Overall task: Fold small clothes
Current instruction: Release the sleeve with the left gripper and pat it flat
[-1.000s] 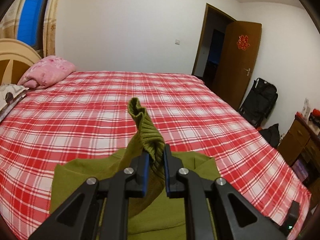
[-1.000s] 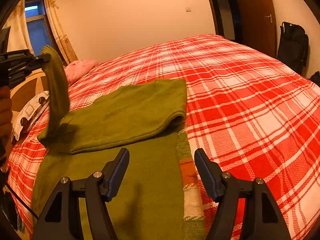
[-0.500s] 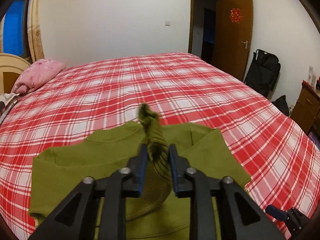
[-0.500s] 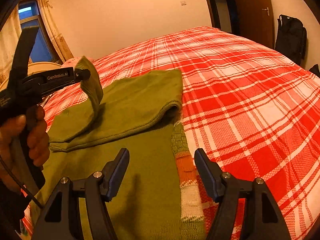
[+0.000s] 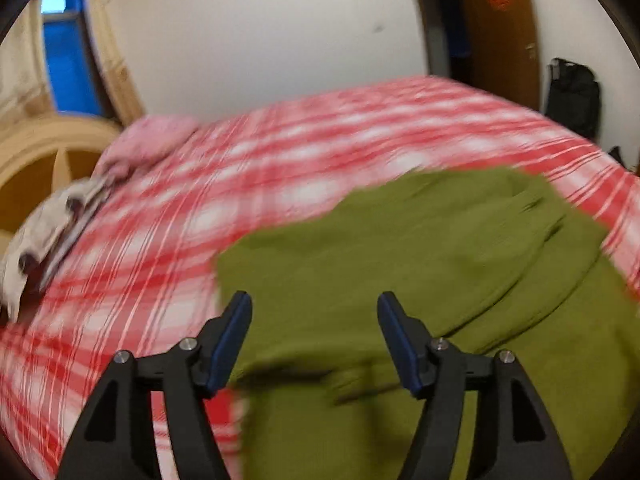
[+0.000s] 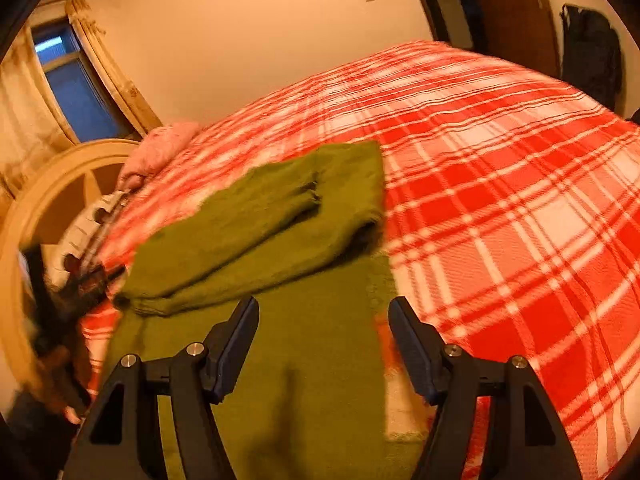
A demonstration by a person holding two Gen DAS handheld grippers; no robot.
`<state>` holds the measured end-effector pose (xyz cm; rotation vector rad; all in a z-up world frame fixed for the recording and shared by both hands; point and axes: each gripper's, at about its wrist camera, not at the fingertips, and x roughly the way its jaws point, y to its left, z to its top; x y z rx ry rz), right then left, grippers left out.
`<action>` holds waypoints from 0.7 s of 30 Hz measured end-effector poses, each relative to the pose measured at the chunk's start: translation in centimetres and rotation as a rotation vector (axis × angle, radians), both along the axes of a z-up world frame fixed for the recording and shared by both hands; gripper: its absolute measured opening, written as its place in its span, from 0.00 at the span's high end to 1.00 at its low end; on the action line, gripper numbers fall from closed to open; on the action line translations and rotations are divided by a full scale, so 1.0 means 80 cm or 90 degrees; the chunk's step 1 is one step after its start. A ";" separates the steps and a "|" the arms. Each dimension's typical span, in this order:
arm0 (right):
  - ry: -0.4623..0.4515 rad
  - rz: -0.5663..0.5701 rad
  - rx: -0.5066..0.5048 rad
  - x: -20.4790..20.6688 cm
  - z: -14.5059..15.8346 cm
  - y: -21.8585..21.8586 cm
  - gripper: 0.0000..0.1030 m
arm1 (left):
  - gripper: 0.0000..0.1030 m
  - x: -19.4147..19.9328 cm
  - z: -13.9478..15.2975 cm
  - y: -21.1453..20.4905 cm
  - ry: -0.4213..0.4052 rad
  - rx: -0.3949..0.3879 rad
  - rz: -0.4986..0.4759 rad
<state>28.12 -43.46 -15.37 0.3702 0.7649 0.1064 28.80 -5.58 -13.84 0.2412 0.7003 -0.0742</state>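
While the left wrist view blurs, we note the left gripper (image 5: 314,334) opening, nothing between its jaws, above the green sweater (image 5: 420,264) on the plaid bed (image 5: 160,248). Right wrist view: right gripper (image 6: 324,338) wide, empty, over the sweater; sleeve (image 6: 240,224) folded across. Next, we judge, the hem needs gripping.

The left gripper (image 5: 314,320) sits low in its frame, pointing down and forward, jaws opening with nothing gripped between them. The right gripper (image 6: 324,324) sits low centre in its frame, jaws spread wide and empty. A blurred hand (image 6: 52,344) shows at lower left.
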 end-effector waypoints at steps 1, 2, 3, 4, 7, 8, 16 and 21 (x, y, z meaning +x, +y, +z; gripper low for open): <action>0.001 0.010 0.000 0.008 0.007 0.003 0.34 | 0.34 0.002 -0.007 0.019 0.009 0.000 0.019; 0.002 0.016 -0.006 0.015 0.013 0.005 0.34 | 0.34 0.002 -0.012 0.030 0.013 -0.001 0.029; 0.002 0.019 -0.021 0.024 0.020 0.009 0.34 | 0.34 0.002 -0.018 0.038 0.017 -0.002 0.038; 0.002 0.028 -0.047 0.040 0.028 0.017 0.34 | 0.34 0.004 -0.024 0.047 0.025 -0.006 0.046; 0.025 0.057 -0.043 0.090 0.031 0.030 0.34 | 0.34 0.012 -0.043 0.050 0.053 -0.024 0.037; 0.036 0.056 -0.042 0.106 0.028 0.033 0.35 | 0.34 0.015 -0.048 0.052 0.055 -0.025 0.040; 0.131 0.023 -0.017 0.203 -0.033 0.038 0.83 | 0.17 0.032 -0.068 0.089 0.124 -0.115 0.090; 0.105 0.043 -0.037 0.187 -0.022 0.050 0.95 | 0.17 0.027 -0.071 0.118 0.116 -0.147 0.138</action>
